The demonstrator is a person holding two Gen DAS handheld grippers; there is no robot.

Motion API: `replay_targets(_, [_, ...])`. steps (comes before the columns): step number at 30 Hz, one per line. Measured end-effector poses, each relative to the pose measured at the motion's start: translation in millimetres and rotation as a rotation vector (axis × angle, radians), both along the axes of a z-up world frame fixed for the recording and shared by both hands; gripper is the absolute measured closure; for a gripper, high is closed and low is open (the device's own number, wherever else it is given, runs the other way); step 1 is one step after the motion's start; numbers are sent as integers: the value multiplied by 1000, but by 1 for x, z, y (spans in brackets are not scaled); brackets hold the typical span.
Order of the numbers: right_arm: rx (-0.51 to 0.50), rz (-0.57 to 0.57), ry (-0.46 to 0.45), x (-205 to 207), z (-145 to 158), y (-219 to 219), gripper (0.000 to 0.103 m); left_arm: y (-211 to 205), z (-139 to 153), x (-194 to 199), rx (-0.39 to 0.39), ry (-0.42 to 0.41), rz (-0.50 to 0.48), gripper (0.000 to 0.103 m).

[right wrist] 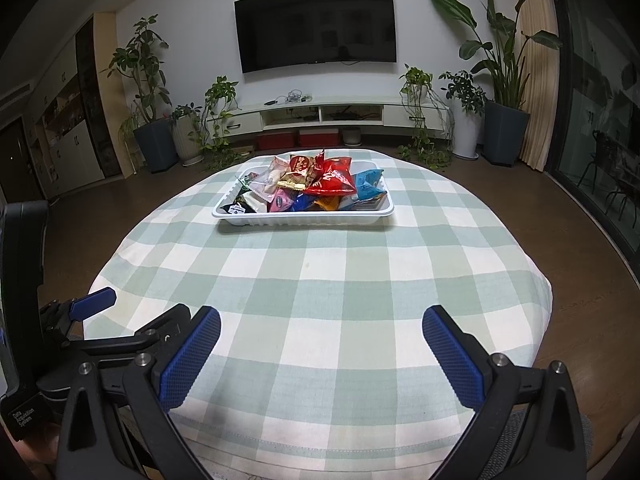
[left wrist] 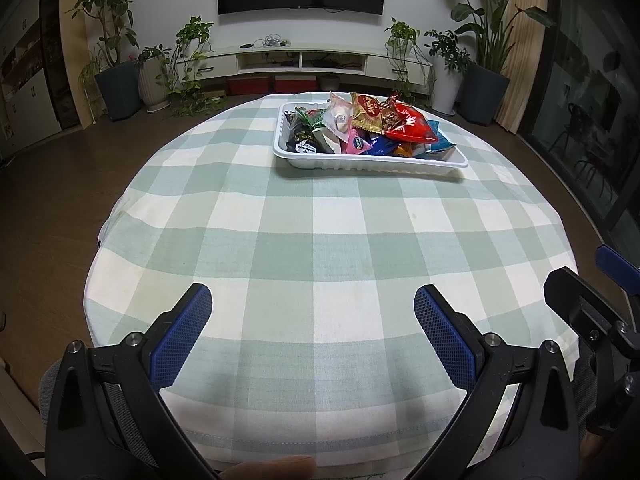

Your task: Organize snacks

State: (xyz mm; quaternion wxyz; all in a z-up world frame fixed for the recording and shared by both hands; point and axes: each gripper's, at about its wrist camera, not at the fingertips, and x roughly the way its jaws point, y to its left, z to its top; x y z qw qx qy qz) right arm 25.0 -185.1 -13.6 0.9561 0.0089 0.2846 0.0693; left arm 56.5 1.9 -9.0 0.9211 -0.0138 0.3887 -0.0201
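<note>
1. We hold both tools low over the near edge of the checked tablecloth point(left wrist: 320, 240). The left gripper point(left wrist: 312, 308) has its fingers spread wide with nothing between them, and the right gripper point(right wrist: 320, 328) is spread and empty likewise.
2. The snacks sit heaped in a white tray point(right wrist: 304, 220), well ahead of both pairs of fingertips. From the left fingers it lies ahead and somewhat right; from the right fingers, ahead and slightly left.
3. On top we make out a red packet point(right wrist: 334, 182), a pale pink wrapper point(left wrist: 338, 118) and a blue packet point(right wrist: 366, 186).
4. No loose snacks show on the cloth between fingers and tray, so we judge the sorting either finished or not yet begun.
5. If more is wanted, the next move calls for reaching forward to the tray and closing on one top packet without dragging its neighbours.
</note>
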Motion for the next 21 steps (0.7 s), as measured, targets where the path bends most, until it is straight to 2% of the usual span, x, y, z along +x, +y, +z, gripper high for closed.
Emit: replay_targets(21, [-2, 1, 4, -2, -2, 1, 0, 5, -3, 2, -2, 11, -9, 0])
